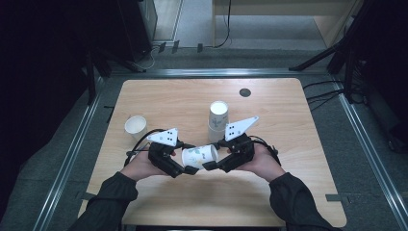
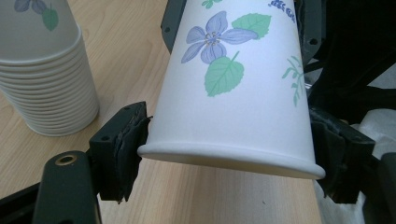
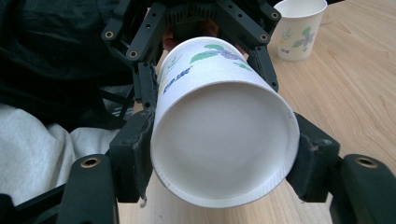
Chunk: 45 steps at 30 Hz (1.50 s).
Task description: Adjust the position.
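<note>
Both hand-held grippers, left (image 1: 188,169) and right (image 1: 211,166), pinch one sideways empty paper cup (image 1: 199,156).

Between the two grippers, a paper cup (image 1: 199,156) lies on its side and closes the gap between them, with the left gripper (image 1: 185,169) at one end and the right gripper (image 1: 211,166) at the other. Just behind them a stack of cups (image 1: 218,120) stands in the way, and a single cup (image 1: 135,127) stands to the back left. The rest of the table (image 1: 288,125) lies open, on the right, at the far edge and along the front.
</note>
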### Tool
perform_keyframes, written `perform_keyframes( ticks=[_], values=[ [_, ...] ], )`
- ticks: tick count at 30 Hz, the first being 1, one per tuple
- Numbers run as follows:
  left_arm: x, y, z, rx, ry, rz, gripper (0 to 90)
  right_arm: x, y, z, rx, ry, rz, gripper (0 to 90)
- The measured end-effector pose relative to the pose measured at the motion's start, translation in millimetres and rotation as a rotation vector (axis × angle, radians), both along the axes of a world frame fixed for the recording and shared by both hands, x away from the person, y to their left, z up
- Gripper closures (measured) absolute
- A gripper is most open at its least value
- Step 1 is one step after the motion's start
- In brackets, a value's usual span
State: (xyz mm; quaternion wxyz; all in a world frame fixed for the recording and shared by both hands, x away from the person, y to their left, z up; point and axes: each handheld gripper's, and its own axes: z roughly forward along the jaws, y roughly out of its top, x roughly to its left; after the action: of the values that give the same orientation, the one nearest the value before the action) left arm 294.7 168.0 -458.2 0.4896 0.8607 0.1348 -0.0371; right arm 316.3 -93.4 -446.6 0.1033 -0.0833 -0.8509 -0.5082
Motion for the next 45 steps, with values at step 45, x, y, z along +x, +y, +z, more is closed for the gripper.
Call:
perform_keyframes(
  ticks=[45],
  values=[
    [25.6, 18.9, 44.4, 0.237, 0.05, -0.022, 25.0, -3.9, -12.1, -9.4, -0.058, -0.08, -0.104, 20.5]
  ],
)
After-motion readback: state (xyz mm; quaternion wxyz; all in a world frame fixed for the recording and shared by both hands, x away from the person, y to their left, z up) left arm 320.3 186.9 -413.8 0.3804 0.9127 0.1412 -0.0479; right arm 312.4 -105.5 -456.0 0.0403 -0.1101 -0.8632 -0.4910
